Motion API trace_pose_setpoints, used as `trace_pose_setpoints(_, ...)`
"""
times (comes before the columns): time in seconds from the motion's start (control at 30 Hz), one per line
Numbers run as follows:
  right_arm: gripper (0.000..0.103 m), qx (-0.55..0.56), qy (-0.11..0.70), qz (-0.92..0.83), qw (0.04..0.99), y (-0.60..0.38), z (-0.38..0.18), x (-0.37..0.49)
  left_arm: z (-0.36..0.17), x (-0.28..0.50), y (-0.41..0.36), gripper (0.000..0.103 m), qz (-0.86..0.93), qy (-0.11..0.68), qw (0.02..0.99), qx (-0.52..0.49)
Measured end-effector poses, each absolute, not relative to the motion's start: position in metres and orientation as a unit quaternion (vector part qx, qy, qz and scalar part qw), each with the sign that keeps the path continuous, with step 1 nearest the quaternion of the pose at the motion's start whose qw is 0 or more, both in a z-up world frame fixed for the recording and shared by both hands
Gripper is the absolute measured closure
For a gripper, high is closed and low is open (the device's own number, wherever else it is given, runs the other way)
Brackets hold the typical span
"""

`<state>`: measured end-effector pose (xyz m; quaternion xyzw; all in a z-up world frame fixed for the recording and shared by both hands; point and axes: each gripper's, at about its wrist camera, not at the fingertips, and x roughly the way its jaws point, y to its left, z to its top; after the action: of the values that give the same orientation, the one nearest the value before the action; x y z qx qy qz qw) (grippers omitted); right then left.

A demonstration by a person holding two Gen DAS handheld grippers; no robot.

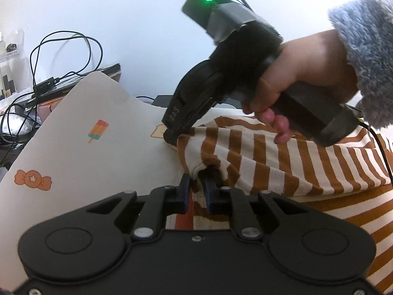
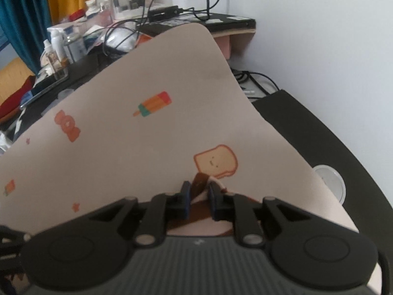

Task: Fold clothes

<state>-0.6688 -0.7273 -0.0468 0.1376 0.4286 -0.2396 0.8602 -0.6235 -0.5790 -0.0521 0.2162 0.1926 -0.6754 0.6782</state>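
Count: 1 striped garment (image 1: 258, 152), 1 printed mat (image 2: 137, 137), 2 grippers – left gripper (image 1: 197, 184), right gripper (image 2: 199, 191), 1 hand (image 1: 294, 73).

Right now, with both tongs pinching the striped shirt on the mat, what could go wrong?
1. The left tongs grip only a bunched edge of the striped shirt; it may slip out under a pull.
2. The right tongs hold just a thin fold, so the fold could come out uneven.
3. Dragging might shift the mat toward the cables.
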Motion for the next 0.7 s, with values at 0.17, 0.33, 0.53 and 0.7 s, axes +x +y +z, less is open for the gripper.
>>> trace_pose_setpoints(0.17, 0.093, 0.100, 0.448, -0.236, 0.857, -0.725, -0.047, -0.656, -0.051, -0.625, -0.576, 0.090, -0.673, 0.197, 0.679, 0.215)
trace_pose_setpoints(0.33, 0.102, 0.242, 0.363, -0.249, 0.864, -0.753, -0.020, -0.661, -0.052, -0.622, -0.578, 0.090, -0.669, 0.204, 0.682, 0.216)
trace_pose_setpoints(0.53, 0.093, 0.212, 0.328, -0.292, 0.873, -0.762, 0.006, -0.674, -0.051, -0.614, -0.577, 0.090, -0.659, 0.212, 0.691, 0.210)
trace_pose_setpoints(0.7, 0.067, 0.194, 0.405, -0.269, 0.852, -0.760, -0.019, -0.697, -0.049, -0.615, -0.575, 0.090, -0.666, 0.205, 0.686, 0.209)
